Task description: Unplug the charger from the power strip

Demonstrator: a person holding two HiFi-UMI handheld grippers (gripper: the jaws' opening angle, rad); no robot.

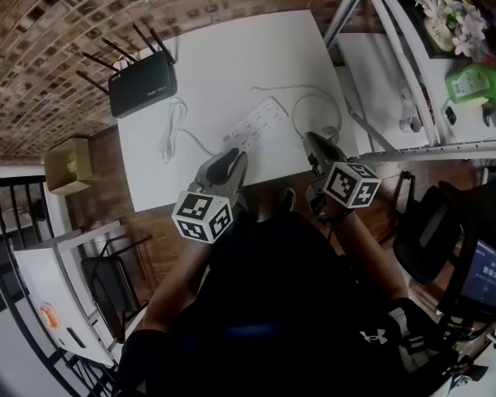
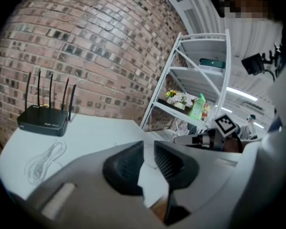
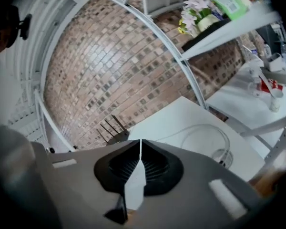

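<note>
While up off the worktop (image 1: 223, 56), left tongs (image 1: 231, 160): a bit apart, empty
Right tongs (image 1: 314, 144): pressed together, empty
Risk: could drag power strip (image 1: 258, 124), at 12 o'clock, along if not held down

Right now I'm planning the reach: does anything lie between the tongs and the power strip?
Nothing visible does. Only bare table separates the left tongs and right tongs from the power strip; the looped cable lies to its right, the coiled cable to its left.
</note>
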